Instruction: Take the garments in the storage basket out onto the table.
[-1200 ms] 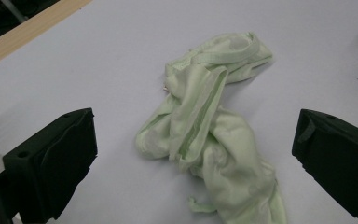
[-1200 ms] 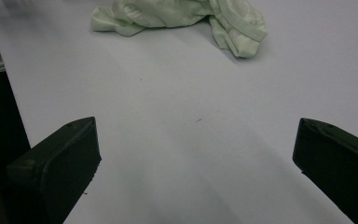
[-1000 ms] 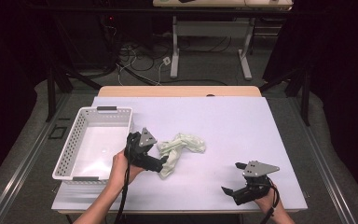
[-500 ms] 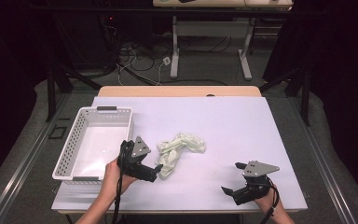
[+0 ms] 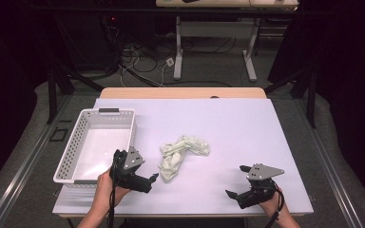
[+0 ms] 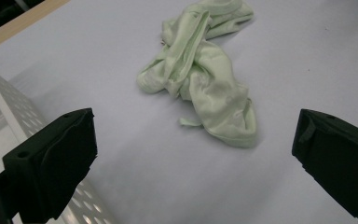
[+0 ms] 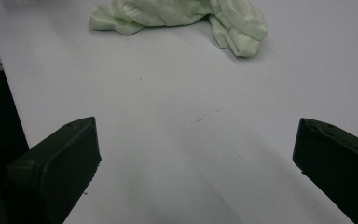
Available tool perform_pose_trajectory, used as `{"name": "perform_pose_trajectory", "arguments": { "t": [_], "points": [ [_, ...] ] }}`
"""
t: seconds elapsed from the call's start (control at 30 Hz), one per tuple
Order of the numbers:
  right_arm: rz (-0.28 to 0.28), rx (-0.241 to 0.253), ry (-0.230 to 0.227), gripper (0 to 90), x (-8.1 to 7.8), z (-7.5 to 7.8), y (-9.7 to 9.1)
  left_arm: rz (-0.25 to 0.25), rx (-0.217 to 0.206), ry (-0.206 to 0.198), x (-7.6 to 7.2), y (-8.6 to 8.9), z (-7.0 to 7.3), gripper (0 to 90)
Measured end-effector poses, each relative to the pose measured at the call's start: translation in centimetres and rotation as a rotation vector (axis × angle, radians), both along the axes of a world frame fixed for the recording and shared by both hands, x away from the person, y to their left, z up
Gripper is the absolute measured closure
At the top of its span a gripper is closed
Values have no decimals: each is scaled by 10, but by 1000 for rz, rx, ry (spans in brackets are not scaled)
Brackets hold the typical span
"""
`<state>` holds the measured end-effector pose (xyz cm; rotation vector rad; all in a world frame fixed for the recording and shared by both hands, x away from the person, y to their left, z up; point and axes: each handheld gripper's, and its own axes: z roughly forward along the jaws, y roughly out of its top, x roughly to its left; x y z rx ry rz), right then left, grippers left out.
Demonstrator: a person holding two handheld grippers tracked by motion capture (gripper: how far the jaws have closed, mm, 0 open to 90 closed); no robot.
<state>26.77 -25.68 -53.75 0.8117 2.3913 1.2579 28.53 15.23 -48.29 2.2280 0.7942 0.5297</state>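
Note:
A crumpled pale green cloth [image 5: 181,154] lies in the middle of the white table. My left gripper [image 5: 152,182] sits just left of the cloth's near end, pointing at it, open and empty. In the left gripper view the cloth [image 6: 205,88] lies ahead of the wide-spread jaws of the left gripper [image 6: 196,154], not touching them. My right gripper [image 5: 234,181] rests open near the front right of the table, well apart from the cloth. In the right gripper view the cloth [image 7: 177,14] shows far ahead of the right gripper [image 7: 196,149], with bare table between the jaws.
A white perforated basket [image 5: 70,153] stands empty at the left of the table, right beside my left hand; its wall [image 6: 9,112] shows at the left of the left gripper view. A wooden table edge [image 5: 180,92] runs along the back.
My left gripper has drawn back toward the front edge, away from the cloth's near end. The cloth and the right gripper have stayed in place.

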Motion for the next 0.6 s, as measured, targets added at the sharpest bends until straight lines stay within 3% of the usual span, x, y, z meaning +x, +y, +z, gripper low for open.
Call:
{"name": "perform_pose_trajectory", "arguments": {
  "t": [0.13, 0.2, 0.3, 0.6],
  "points": [
    [-1, -3, -1, 0, 0, 0, 0, 1, 18, -1, -5, 3, -1, 3],
    [2, -7, -6, 0, 0, 0, 0, 14, -7, 2, -8, 3, -3, 3],
    [2, -5, -5, 0, 0, 0, 0, 8, 11, -10, -11, 6, -2, 3],
    [0, -4, -3, 0, 0, 0, 1, 22, -14, -24, -22, 14, -4, 3]
  ]
}}
